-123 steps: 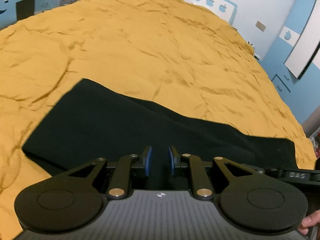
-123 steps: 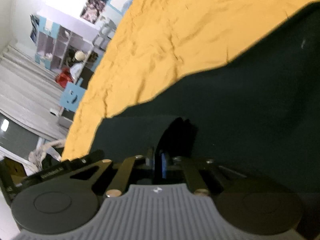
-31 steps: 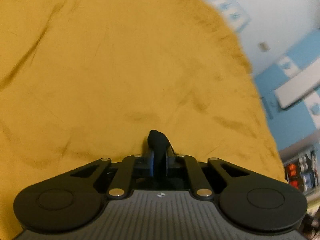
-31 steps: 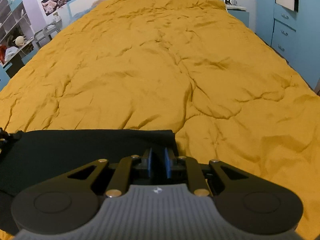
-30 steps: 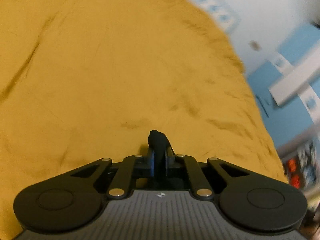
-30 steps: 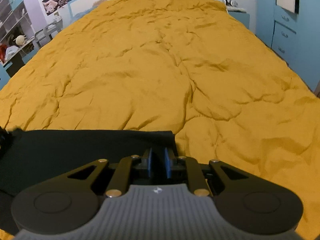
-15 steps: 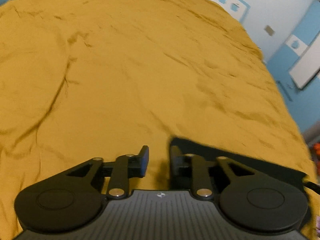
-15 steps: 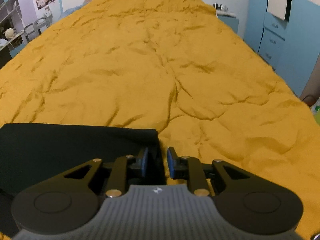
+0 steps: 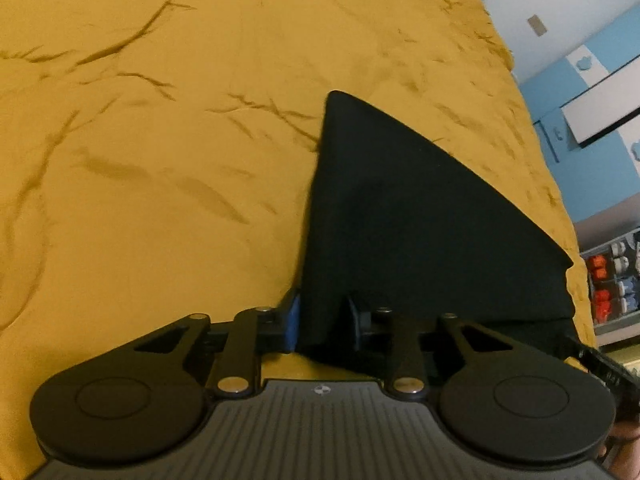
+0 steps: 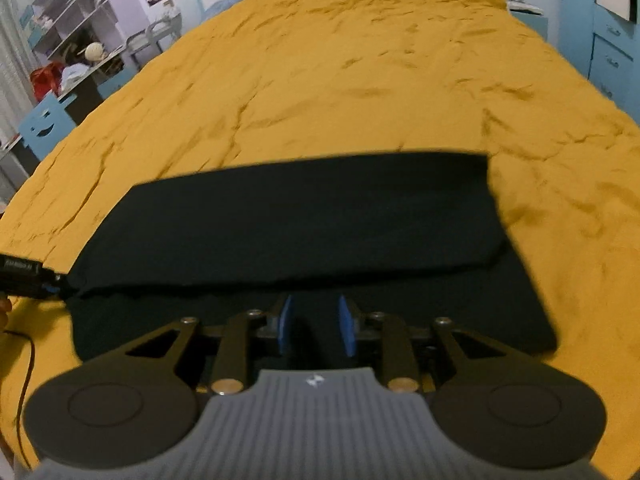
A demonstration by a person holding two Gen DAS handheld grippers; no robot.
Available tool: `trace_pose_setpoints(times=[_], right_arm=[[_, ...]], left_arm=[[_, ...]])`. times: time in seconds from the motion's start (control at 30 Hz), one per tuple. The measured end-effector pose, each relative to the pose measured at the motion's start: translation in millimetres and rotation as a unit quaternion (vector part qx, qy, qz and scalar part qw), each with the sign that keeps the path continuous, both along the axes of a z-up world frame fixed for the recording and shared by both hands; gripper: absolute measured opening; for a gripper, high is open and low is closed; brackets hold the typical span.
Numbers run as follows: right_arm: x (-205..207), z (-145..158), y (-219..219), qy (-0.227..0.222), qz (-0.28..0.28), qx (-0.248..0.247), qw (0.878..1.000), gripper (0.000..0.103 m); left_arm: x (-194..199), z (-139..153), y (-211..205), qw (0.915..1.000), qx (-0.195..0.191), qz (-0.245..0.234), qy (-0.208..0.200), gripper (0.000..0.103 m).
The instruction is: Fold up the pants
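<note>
Left wrist view: the left gripper [image 9: 322,322] hangs over the near left edge of the black pants [image 9: 420,232], which lie folded on the yellow bedspread [image 9: 160,160]. Its jaws have just been closing and stand apart, with cloth between them but unpinched. I judge the fold laid; back away level so nothing snags. No writing is legible.

Right wrist view: the right gripper [image 10: 316,326] has just been opening, pads clear above the pants [image 10: 300,232]. Check that the edges match. White lettering on the left gripper [image 10: 24,272] is unreadable.
</note>
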State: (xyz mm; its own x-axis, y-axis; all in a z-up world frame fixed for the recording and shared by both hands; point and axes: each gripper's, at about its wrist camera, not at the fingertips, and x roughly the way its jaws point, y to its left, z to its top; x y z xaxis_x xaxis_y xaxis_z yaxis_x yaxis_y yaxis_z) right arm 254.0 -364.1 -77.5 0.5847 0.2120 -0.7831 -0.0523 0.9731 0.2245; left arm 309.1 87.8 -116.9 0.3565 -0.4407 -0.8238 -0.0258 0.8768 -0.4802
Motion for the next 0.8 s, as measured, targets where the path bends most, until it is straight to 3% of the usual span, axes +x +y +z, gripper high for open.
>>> trace_pose_setpoints(times=[0.23, 0.3, 0.37, 0.43, 0.57, 0.8], right_arm=[[-28.0, 6.3, 29.4, -0.008, 0.026, -0.013, 1.0, 0.024], [-32.6, 7.1, 26.5, -0.008, 0.022, -0.009, 1.0, 0.025], [-33.3, 9.0, 22.6, -0.011, 0.014, -0.008, 1.0, 0.026], [-29.8, 11.5, 19.0, -0.015, 0.009, -0.009, 1.0, 0.03], [-23.6, 14.9, 13.8, -0.021, 0.0, -0.005, 1.0, 0.034], [-4.5, 17.5, 12.4, -0.034, -0.001, 0.0, 0.999, 0.035]], left_arm=[[-14.0, 25.8, -12.0, 0.9964, 0.079, -0.03, -0.001, 0.032], [-18.1, 36.3, -16.5, 0.9939, 0.104, -0.032, -0.02, 0.048], [-24.9, 45.7, -13.3, 0.9929, 0.105, -0.024, -0.051, 0.06], [-21.6, 50.8, -10.3, 0.9927, 0.095, 0.001, -0.075, 0.065], [0.4, 41.3, -6.7, 0.9942, 0.051, 0.041, -0.085, 0.074], [37.4, -9.5, 4.7, 0.9924, -0.062, 0.1, -0.037, 0.075]])
